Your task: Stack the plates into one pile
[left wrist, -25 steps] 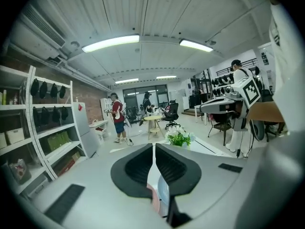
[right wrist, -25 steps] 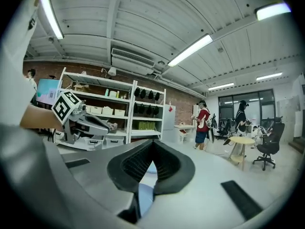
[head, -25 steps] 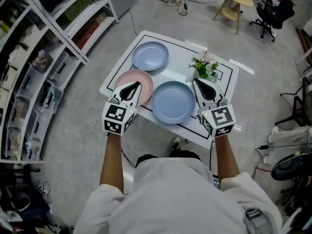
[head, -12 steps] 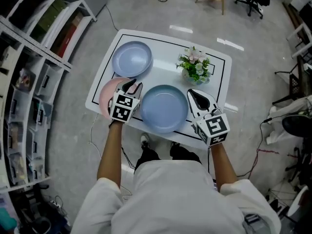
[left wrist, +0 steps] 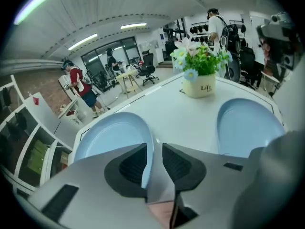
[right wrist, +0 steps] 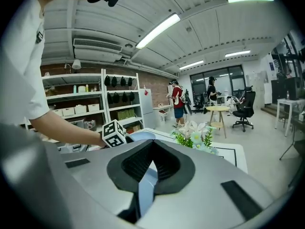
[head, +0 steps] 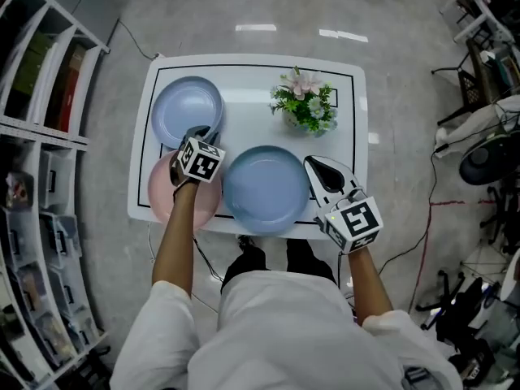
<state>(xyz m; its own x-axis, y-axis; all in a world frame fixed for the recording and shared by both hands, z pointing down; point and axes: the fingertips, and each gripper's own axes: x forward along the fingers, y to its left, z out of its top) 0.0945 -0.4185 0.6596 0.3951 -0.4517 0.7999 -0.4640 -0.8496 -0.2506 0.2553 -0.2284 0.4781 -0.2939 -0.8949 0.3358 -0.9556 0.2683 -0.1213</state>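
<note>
Three plates lie on the white table (head: 341,149): a pale blue plate (head: 185,108) at the far left, a pink plate (head: 180,197) in front of it, and a deeper blue plate (head: 266,189) in the middle. My left gripper (head: 203,134) reaches over the pink plate. The pale blue plate's (left wrist: 112,135) near rim sits in the narrow gap of the left gripper (left wrist: 153,149), gripped. My right gripper (head: 314,163) is shut on the middle plate's right rim, and a blue sliver of that plate (right wrist: 145,185) shows between the right gripper's (right wrist: 151,149) pads.
A small pot of flowers (head: 305,104) stands at the far right of the table, just beyond the middle plate. Shelving (head: 41,96) runs along the left. Chairs and cables crowd the floor at the right (head: 487,161).
My left gripper has moved forward from above the pink plate to the pale blue plate's near rim. The right gripper has stayed at the middle plate's right rim.
</note>
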